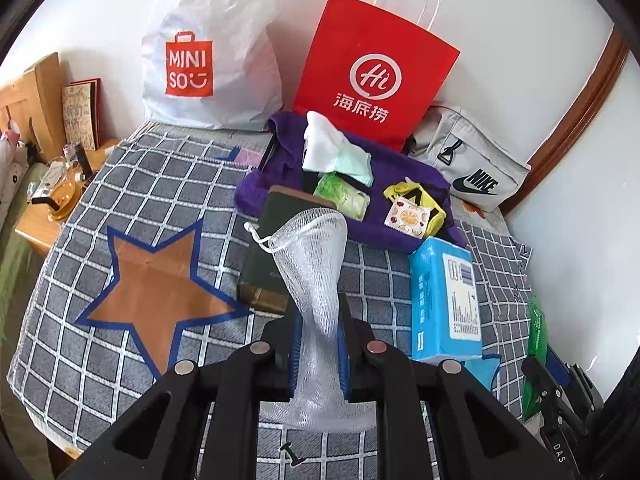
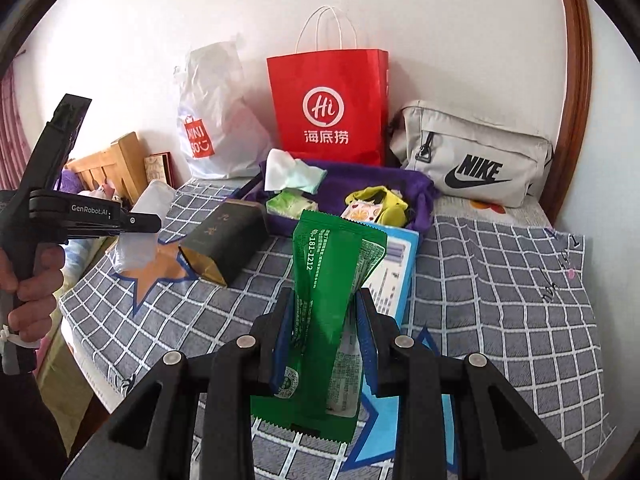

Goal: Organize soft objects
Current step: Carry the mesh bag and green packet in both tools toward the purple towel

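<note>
A white mesh pouch (image 1: 316,304) is clamped between the closed fingers of the left gripper (image 1: 319,346) at lower centre of the left wrist view, its drawstring end flaring up over a dark green box (image 1: 272,256) that lies on the checked bedcover (image 1: 100,352). In the right wrist view a green sachet (image 2: 326,312) is pinched upright in the right gripper (image 2: 324,344), fingers closed on it, and much of the blue tissue pack (image 2: 396,268) behind is blocked by it. Mid-frame in both views a purple towel (image 1: 400,168) is spread on the bed and is loaded — a white-and-mint cloth (image 1: 332,152) at its upper left, a pale green packet (image 1: 344,198) below that, a yellow item (image 1: 416,200) with a fruit-print sachet (image 1: 410,218) to the right. The towel's near edge is overlapped by the dark box. Along the wall at the top of the frame three bags are lined up: a white Miniso bag (image 1: 208,52) at upper left, a red paper bag (image 1: 372,72) at centre, a grey Nike bag (image 1: 468,164) at right, just beside the towel. An orange star (image 1: 156,292) is printed on the cover at lower left — a wooden nightstand (image 1: 52,216) with small clutter is seen at the far left edge.
</note>
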`<state>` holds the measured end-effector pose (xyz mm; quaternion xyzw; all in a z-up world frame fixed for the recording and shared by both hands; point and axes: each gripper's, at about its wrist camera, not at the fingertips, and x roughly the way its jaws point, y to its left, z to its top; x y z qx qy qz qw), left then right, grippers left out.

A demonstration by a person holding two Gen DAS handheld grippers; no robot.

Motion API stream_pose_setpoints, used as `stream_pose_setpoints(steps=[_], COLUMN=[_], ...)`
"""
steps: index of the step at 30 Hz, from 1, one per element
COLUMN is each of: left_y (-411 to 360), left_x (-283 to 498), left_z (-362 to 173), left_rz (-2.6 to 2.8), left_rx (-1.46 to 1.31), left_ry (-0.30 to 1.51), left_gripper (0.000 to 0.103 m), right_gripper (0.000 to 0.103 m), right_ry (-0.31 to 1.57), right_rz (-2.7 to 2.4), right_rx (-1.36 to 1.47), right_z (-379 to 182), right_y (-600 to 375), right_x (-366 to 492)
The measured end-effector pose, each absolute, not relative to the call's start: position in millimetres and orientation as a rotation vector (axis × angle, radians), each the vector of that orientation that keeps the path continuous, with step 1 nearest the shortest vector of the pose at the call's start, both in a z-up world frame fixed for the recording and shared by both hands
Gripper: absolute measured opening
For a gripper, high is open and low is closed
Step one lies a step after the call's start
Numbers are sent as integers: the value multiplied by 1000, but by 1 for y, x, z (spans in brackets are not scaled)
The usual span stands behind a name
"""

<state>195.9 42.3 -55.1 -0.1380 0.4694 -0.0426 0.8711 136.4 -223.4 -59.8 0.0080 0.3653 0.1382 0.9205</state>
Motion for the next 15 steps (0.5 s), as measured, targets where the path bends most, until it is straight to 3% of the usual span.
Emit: stream_pose_setpoints(steps=[15], left_y=[27], left_x=[245], left_z=[-41], left_rz=[-138], left_rx=[-255], left_ry=[960], left_gripper=[15], right_gripper=[30], right_ry=[741], right_rz=[203], right_rx=[39], right_z=[-37], right_y=[-237], right_x=[200])
